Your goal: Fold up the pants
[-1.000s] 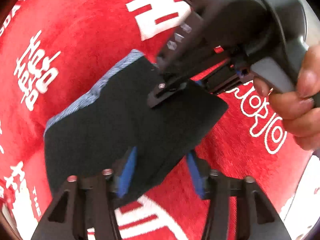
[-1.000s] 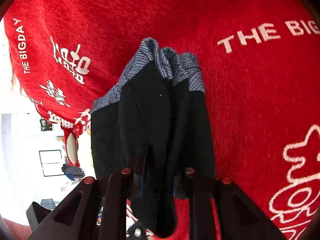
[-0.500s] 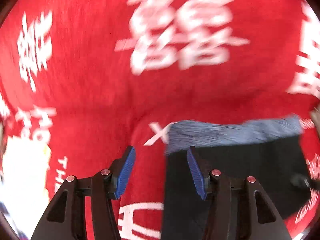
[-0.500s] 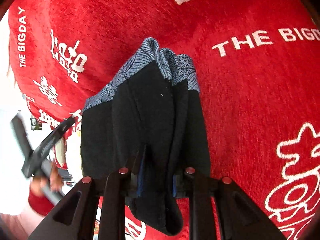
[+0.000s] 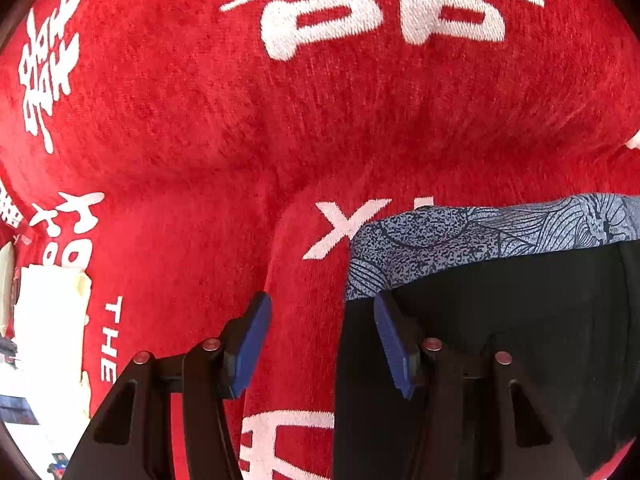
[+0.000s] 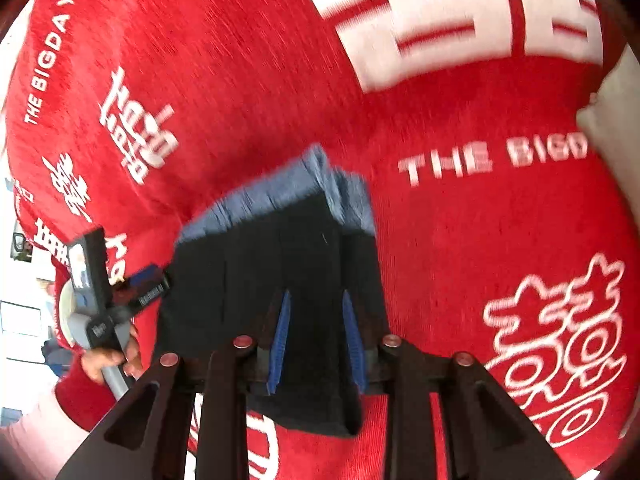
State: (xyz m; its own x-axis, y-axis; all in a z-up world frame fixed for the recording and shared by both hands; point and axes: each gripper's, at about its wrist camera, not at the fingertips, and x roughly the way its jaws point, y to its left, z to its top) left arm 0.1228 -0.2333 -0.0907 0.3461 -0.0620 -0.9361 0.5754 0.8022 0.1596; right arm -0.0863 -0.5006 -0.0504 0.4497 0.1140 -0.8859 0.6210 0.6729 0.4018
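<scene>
The pants (image 5: 500, 320) are black with a blue patterned waistband (image 5: 480, 236), folded into a compact stack on a red cloth. In the left wrist view my left gripper (image 5: 320, 340) is open and empty at the stack's left edge, one finger over the black fabric. In the right wrist view the folded pants (image 6: 272, 272) lie just ahead, and my right gripper (image 6: 316, 340) is open over their near end. The left gripper (image 6: 148, 280) shows at the stack's left side.
The red cloth (image 5: 240, 120) with white characters and "THE BIGDAY" lettering covers the surface. A pale edge (image 5: 48, 312) shows at the left. A grey-white pillow-like object (image 6: 612, 108) sits at the right edge in the right wrist view.
My left gripper swung off the stack to its waistband-side edge. My right gripper let go of the pants and opened, pulling back a little; the view is blurred by motion.
</scene>
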